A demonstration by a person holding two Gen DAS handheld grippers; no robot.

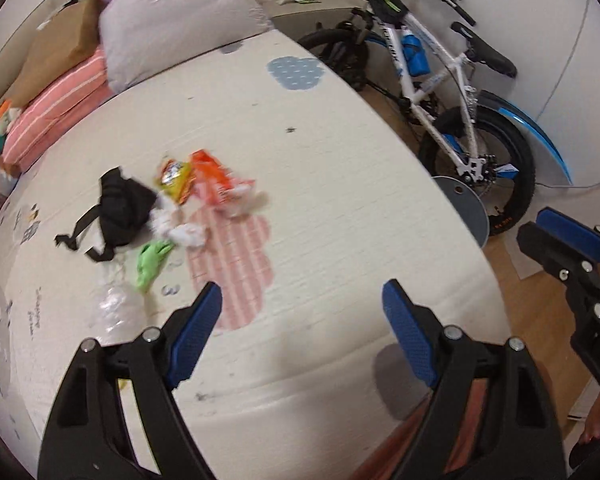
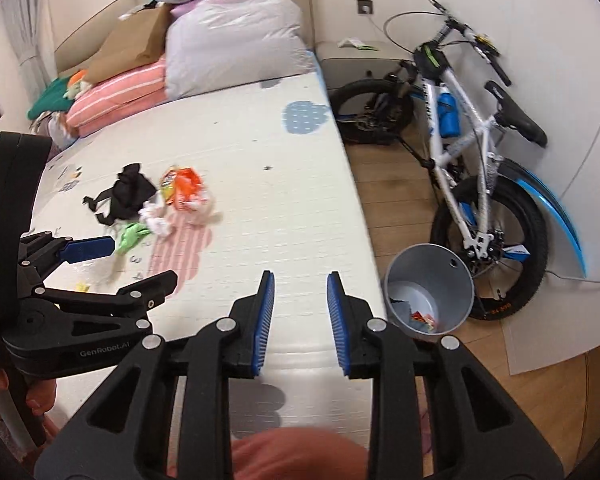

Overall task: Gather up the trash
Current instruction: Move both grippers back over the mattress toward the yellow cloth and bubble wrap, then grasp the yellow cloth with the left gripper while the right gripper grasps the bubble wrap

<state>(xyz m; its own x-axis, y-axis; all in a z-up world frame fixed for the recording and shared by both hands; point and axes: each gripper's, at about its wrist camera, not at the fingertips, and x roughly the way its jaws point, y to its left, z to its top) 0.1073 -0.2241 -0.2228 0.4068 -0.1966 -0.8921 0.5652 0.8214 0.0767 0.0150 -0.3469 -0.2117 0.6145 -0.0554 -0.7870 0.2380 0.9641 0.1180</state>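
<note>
Room is evenly lit, soft warm indoor light, no hard glare except a sheen on the plastic-wrapped bedding [image 2: 236,36]. Motion blur smears both views, worst on the trash pile [image 1: 196,196] and the bicycle [image 2: 472,140]; near gripper arms look sharper. Heavy fisheye bending with dark vignette at the corners, and soft grey shadows on the mattress [image 1: 340,160] under the fingers.

"GenRobot.AI" on left gripper [image 2: 112,258] body, "3" printed on play mat [image 1: 172,289]
</note>
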